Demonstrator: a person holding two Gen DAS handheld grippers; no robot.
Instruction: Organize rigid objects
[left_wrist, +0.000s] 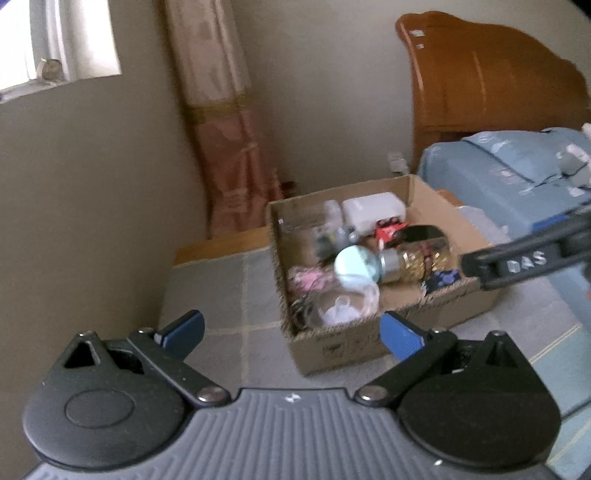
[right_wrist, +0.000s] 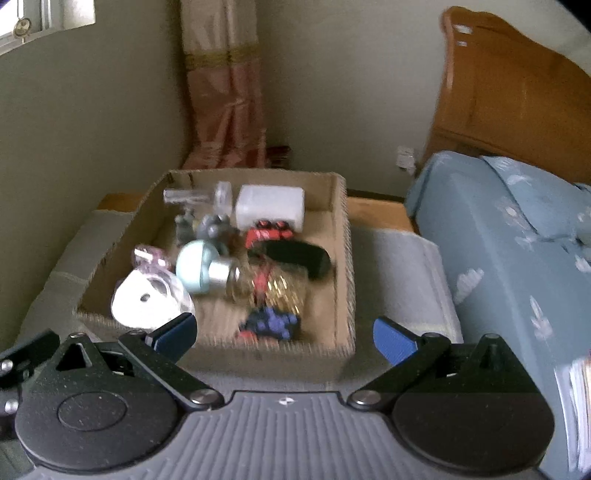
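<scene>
One open cardboard box (right_wrist: 343, 258), crammed with mixed small objects.

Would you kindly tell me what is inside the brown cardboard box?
The brown cardboard box holds a white plastic container, a mint-capped glass bottle, a black case and clear jars. Whatever lies beneath them is covered.

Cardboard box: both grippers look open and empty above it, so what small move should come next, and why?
Probably lower the right gripper into the cardboard box toward the bottle with the pale round cap. Both the right and the left gripper are open and hold nothing, and the bottle lies on top of the clutter, nearest the right gripper.
</scene>
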